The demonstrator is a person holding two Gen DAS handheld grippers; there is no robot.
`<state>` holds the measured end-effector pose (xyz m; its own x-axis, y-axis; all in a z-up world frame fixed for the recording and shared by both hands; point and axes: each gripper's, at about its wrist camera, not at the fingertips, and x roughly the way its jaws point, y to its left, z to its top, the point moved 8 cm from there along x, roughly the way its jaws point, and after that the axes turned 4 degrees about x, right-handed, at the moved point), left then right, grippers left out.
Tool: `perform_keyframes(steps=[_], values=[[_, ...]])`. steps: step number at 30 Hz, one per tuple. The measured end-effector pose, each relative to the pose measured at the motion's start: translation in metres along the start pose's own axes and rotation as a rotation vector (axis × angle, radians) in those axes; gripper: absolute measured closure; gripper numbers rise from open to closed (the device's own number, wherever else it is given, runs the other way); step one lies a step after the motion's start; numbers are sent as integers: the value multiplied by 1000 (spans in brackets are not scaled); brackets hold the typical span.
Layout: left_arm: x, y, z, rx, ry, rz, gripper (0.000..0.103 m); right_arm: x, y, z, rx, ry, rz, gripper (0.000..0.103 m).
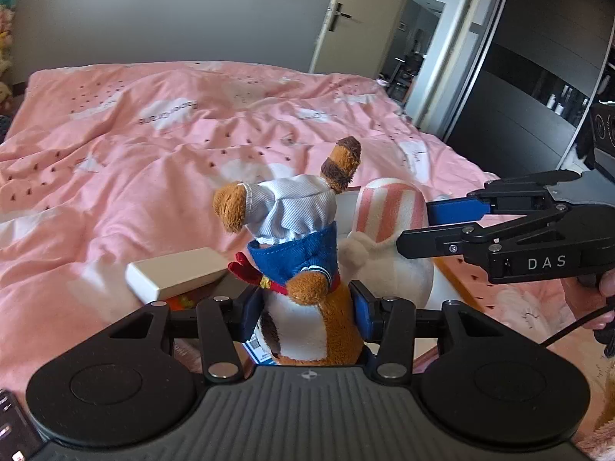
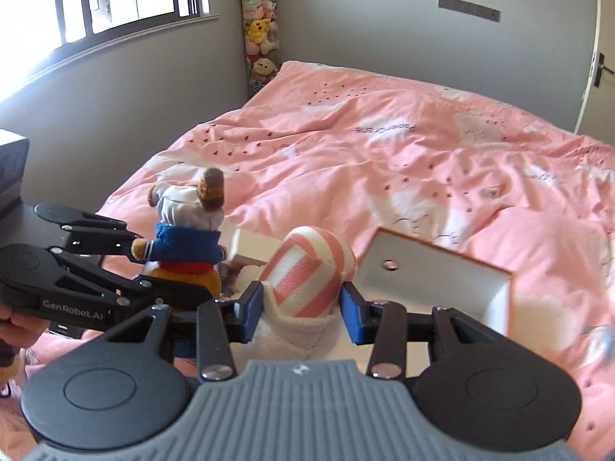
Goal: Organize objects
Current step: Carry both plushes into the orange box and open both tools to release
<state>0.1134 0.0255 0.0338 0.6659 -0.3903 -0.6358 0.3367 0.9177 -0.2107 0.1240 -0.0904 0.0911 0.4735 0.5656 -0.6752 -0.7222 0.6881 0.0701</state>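
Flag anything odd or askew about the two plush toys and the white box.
The brown plush is held head down in the left gripper, legs up. The white box lies tilted on the rumpled duvet. No visible damage.

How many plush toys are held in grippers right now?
2. The brown plush in a blue jacket is in the left gripper; the pink-striped white plush is in the right gripper. More plush toys fill a corner column, not held.
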Motion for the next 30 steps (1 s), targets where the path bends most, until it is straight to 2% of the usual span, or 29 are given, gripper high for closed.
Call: perform_keyframes(steps=[3,6,10,14,18,23,27,30], values=[[25,-27,13,23,56,-103,48,-11,-28,0,1,62,-29,57],[64,-47,13,41,163,-177,48,-5,-60,-11,16,153,-47,57],[118,-60,-5,48,334,-214,48,21,-90,-40,48,292,-2,58],[153,-59,-26,53,463,-210,49,51,-106,-70,63,411,66,58],[167,-58,-36,60,540,-198,49,79,-116,-86,77,508,137,58],[179,-53,-43,24,637,-187,49,110,-121,-106,79,617,177,58],[187,-50,-49,1,712,-143,49,124,-124,-112,93,643,205,57],[189,-49,-49,57,723,-84,48,127,-126,-110,99,642,216,56]])
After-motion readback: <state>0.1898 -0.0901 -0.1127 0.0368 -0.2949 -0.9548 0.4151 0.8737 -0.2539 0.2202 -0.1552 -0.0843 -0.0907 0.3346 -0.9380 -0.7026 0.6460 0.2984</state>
